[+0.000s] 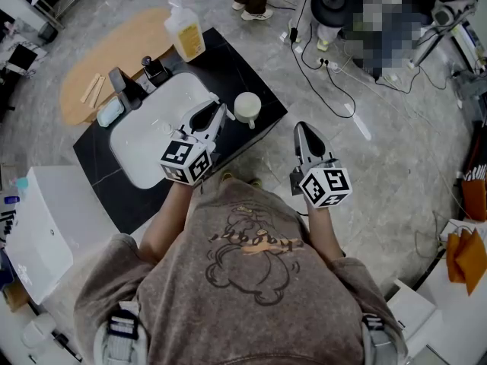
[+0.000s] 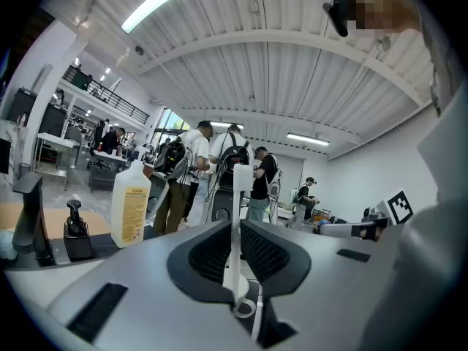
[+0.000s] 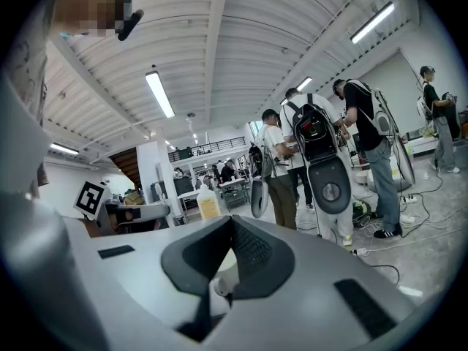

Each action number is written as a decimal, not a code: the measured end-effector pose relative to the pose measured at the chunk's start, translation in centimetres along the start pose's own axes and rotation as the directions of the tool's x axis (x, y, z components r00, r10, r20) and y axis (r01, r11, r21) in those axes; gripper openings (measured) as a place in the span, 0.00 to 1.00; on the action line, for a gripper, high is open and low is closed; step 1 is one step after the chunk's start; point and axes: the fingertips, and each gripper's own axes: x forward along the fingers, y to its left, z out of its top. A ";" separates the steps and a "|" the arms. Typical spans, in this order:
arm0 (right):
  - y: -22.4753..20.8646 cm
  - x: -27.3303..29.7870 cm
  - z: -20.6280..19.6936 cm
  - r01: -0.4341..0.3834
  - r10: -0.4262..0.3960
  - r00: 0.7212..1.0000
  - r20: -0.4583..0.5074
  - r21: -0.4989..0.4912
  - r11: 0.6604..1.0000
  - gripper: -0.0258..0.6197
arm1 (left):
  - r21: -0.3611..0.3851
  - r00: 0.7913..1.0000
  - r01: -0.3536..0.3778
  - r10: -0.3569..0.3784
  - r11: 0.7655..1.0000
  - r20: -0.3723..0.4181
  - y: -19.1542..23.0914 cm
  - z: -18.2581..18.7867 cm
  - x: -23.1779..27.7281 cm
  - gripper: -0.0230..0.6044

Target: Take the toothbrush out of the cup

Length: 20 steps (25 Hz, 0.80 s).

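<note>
In the head view my left gripper (image 1: 220, 112) hangs over the right rim of the white sink (image 1: 134, 158), just left of the white cup (image 1: 247, 106) on the black counter. Seen from the left gripper view, that gripper (image 2: 237, 231) is shut on a white toothbrush (image 2: 236, 196), which stands upright between the pads with its upper end above the jaws. The toothbrush is outside the cup. My right gripper (image 1: 306, 130) is held off the counter's right side above the floor. In the right gripper view its jaws (image 3: 232, 221) are shut with nothing between them.
A yellow-labelled soap bottle (image 1: 185, 33) stands at the counter's back edge, with a black tap (image 1: 125, 88) and a small black dispenser (image 1: 154, 70) behind the sink. A wooden oval table (image 1: 114, 52) lies beyond. Cables (image 1: 327, 67) run across the floor; people stand further off.
</note>
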 end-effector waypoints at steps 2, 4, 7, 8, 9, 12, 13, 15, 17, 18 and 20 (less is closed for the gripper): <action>0.1 -0.1 0.0 -0.002 0.002 1.000 -0.001 0.001 1.000 0.04 | -0.005 1.000 0.001 -0.001 1.000 0.004 -0.1 0.0 -0.1 0.13; 0.2 -0.1 -0.2 -0.006 0.006 1.000 -0.004 -0.002 1.000 0.04 | -0.010 1.000 0.001 -0.001 1.000 0.007 -0.2 0.1 -0.2 0.13; 0.6 -0.2 -0.3 -0.013 0.013 1.000 -0.008 -0.010 1.000 0.04 | -0.017 1.000 0.000 0.000 1.000 0.013 -0.2 0.2 -0.4 0.13; 0.6 -0.2 -0.4 -0.014 0.013 1.000 -0.009 -0.011 1.000 0.04 | -0.018 1.000 0.000 0.000 1.000 0.015 -0.2 0.2 -0.4 0.13; 0.7 -0.2 -0.4 -0.013 0.013 1.000 -0.010 -0.012 1.000 0.04 | -0.018 1.000 0.000 0.000 1.000 0.017 -0.2 0.2 -0.4 0.13; 0.8 -0.3 -0.4 -0.013 0.013 1.000 -0.013 -0.012 1.000 0.04 | -0.021 1.000 0.000 0.001 1.000 0.020 -0.2 0.2 -0.6 0.13; 0.8 -0.4 -0.5 -0.014 0.014 1.000 -0.014 -0.012 1.000 0.04 | -0.026 1.000 -0.003 0.004 1.000 0.019 -0.3 0.2 -0.7 0.13; 0.9 -0.4 -0.5 -0.014 0.014 1.000 -0.016 -0.013 1.000 0.04 | -0.028 1.000 -0.004 0.005 1.000 0.019 -0.3 0.2 -0.8 0.13; 0.9 -0.5 -0.5 -0.015 0.014 1.000 -0.018 -0.013 1.000 0.04 | -0.017 1.000 0.002 -0.002 1.000 0.023 -0.3 -0.1 -0.8 0.13; 1.0 -0.6 -0.5 -0.015 0.014 1.000 -0.018 -0.013 1.000 0.04 | -0.015 1.000 0.005 -0.005 1.000 0.023 -0.4 -0.2 -0.9 0.13; 1.1 -0.6 -0.5 -0.016 0.015 1.000 -0.018 -0.011 1.000 0.04 | -0.024 1.000 0.001 -0.001 1.000 0.018 -0.5 -0.1 -1.1 0.13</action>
